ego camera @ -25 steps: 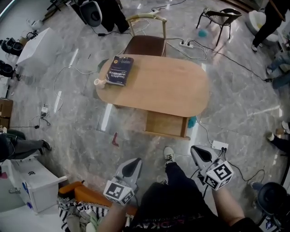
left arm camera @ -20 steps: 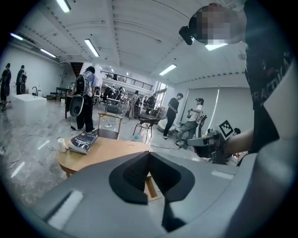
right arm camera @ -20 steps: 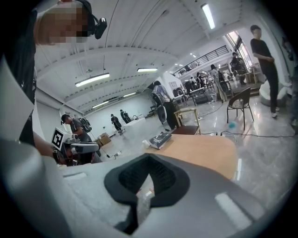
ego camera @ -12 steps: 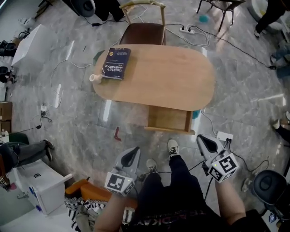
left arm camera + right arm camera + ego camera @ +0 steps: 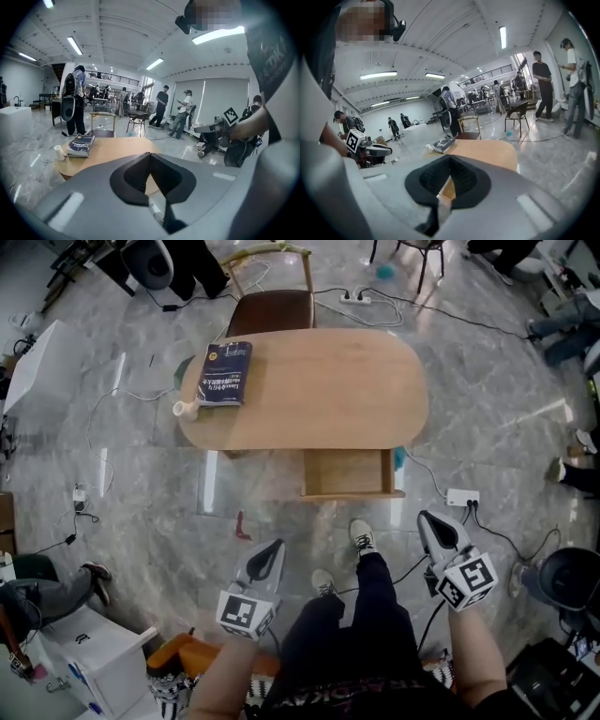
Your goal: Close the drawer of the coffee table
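Fingers of the left gripper (image 5: 272, 549) and right gripper (image 5: 431, 519) were pressed shut, empty, well apart from the desk (image 5: 328, 381). Its drawer (image 5: 347, 474) stood open at the near edge. This was apparently the approach step; next, a gripper would need to push the drawer front inward.

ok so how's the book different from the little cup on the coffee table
The book is dark blue; the cup is white. The book lies flat, while the cup stands upright. The book is much the larger. Both sit close together at the end of the coffee table that is on the head view's left, away from the open drawer.
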The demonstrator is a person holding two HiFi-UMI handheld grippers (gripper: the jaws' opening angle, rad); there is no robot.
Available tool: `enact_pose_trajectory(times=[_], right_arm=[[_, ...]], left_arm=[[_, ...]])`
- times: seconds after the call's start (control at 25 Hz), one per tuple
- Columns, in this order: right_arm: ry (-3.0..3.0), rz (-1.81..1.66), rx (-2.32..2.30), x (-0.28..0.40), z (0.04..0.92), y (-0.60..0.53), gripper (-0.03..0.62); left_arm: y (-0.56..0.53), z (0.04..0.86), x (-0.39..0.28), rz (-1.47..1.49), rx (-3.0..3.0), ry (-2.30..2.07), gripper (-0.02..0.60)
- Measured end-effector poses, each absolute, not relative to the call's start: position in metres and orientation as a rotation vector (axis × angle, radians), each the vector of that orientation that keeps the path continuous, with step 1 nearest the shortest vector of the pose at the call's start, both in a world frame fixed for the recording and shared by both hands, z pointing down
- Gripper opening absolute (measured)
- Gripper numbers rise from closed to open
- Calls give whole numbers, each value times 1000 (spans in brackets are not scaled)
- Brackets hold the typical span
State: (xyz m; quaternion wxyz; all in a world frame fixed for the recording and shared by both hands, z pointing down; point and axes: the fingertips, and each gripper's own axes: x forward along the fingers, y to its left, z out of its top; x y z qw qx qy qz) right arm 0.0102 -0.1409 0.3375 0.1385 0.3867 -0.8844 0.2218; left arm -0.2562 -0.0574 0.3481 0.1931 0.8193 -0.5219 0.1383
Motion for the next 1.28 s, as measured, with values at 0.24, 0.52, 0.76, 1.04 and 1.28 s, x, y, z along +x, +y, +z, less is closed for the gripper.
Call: enact_pose_trajectory(times=[0.24, 0.52, 0.76, 1.04, 1.28], right_arm=[[-2500, 585, 1210, 25, 359, -91, 0], [-2465, 587, 1223, 41, 434, -94, 0], [-2436, 535, 1290, 68, 531, -124, 5], [-2378, 570, 1317, 93, 640, -146, 63], [-2340, 567, 1264, 99, 708, -149, 141]], left_arm=[[-18, 385, -269, 451, 2311, -1419, 0], [-19, 467, -271, 497, 2240, -1464, 2], [-43, 568, -267, 488, 2206, -1512, 2], [-76, 673, -277, 494, 2165, -1591, 2], [-82, 731, -291, 515, 2148, -1641, 84]])
